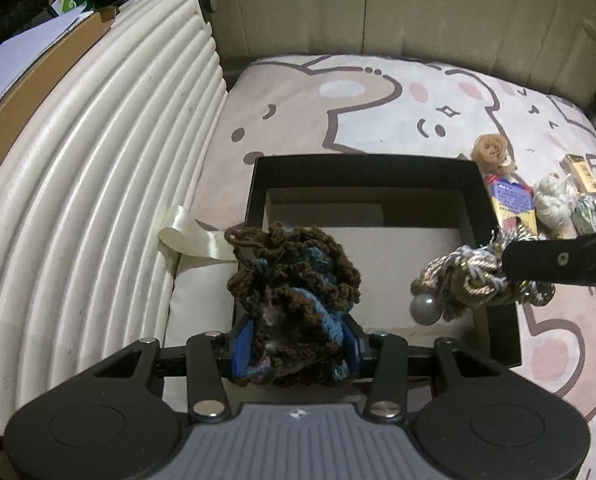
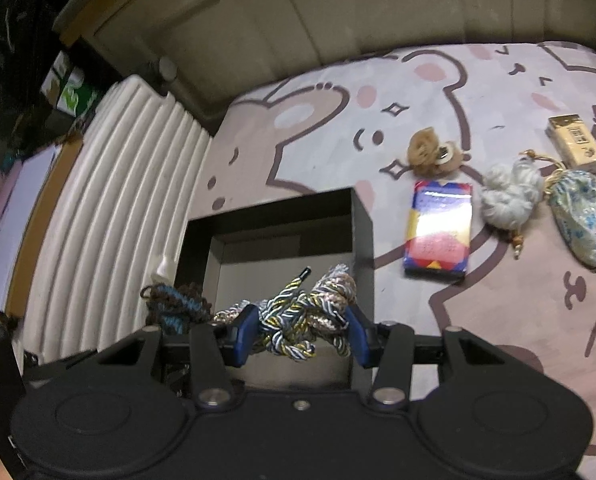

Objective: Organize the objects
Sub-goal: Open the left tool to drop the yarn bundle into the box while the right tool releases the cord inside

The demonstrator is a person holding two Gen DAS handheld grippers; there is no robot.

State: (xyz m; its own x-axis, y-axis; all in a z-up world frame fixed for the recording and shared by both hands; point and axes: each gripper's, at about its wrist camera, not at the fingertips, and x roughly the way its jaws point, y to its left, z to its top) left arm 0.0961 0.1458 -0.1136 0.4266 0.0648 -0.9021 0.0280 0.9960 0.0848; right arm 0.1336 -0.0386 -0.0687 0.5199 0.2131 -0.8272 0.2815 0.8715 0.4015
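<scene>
A: Starting at the left, what is in the left tool [image 1: 295,346]?

B: It is clamped on a brown and blue crocheted pouch [image 1: 293,292], pinched between the blue pads [image 1: 242,345]. The pouch hangs over the near-left edge of the black box [image 1: 498,216], which lies open just ahead of the tool on the cartoon-print mat [image 1: 378,104]. To the tool's left are a ribbed cream cushion [image 1: 97,200] and a cream ribbon loop [image 1: 185,240].

A: And the right tool [image 2: 301,333]?

B: Gripping a knotted bundle of metallic braided cord [image 2: 302,316], held over the near part of the box [image 2: 362,232]. From the left wrist view that cord [image 1: 470,276] hangs right of the pouch with a grey bead [image 1: 426,308] dangling below it.

A: What lies right of the right tool?

B: On the mat [image 2: 498,320], ahead and right: a colourful card box [image 2: 438,232] just beside the black box, a small brown bear plush [image 2: 434,154] beyond it, then a grey yarn tuft [image 2: 506,196], a floral fabric pouch [image 2: 590,220] and a gold packet [image 2: 576,140] farthest away
</scene>
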